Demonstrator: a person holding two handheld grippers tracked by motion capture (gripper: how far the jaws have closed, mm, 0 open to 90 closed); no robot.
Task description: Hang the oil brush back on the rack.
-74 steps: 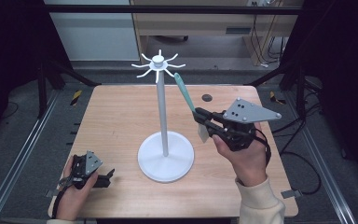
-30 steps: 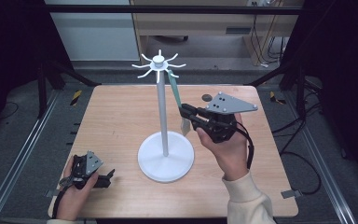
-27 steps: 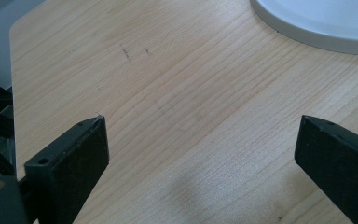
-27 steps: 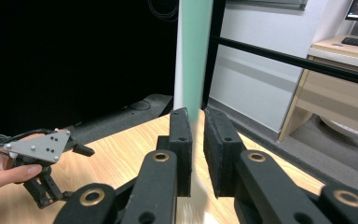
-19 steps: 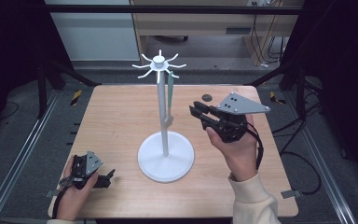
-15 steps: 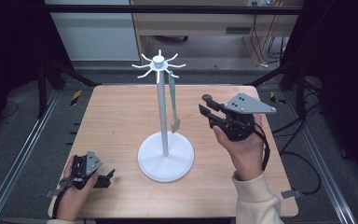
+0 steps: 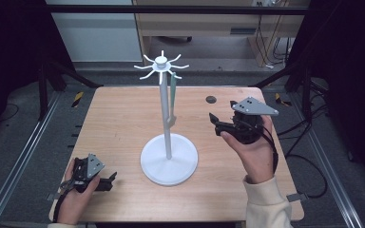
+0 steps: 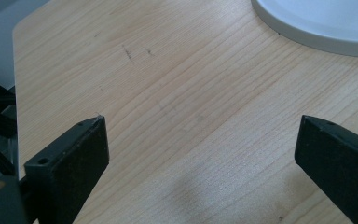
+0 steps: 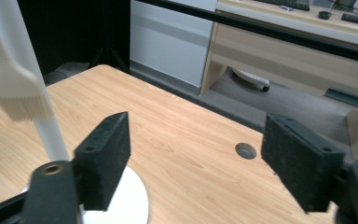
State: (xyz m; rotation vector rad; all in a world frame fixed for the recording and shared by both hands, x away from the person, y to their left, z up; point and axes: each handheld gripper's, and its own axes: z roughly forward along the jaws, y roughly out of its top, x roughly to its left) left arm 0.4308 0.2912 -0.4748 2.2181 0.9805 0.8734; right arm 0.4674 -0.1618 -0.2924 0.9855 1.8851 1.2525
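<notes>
A white stand (image 7: 164, 109) with a ring of hooks on top rises from a round base (image 7: 169, 160) at the middle of the table. A green-handled brush (image 7: 172, 99) hangs from one hook, bristles down, beside the pole. My right gripper (image 7: 215, 124) is to the right of the stand, apart from the brush. Its jaws have just been opening and stand open with nothing between them (image 9: 196, 121); the brush head (image 9: 14, 91) hangs to its left. My left gripper (image 7: 108, 183) rests open at the table's front left, over bare wood (image 8: 200, 123).
The wooden table (image 7: 123, 118) has a small dark hole (image 7: 211, 99) behind my right gripper. The stand's base (image 8: 317, 23) lies ahead of the left gripper. A metal frame and rails run around the table, with cables on the floor to the right.
The right gripper brought the brush to the stand, left it hanging on a hook, opened and drew back to the right and lower. The left gripper stayed put.
</notes>
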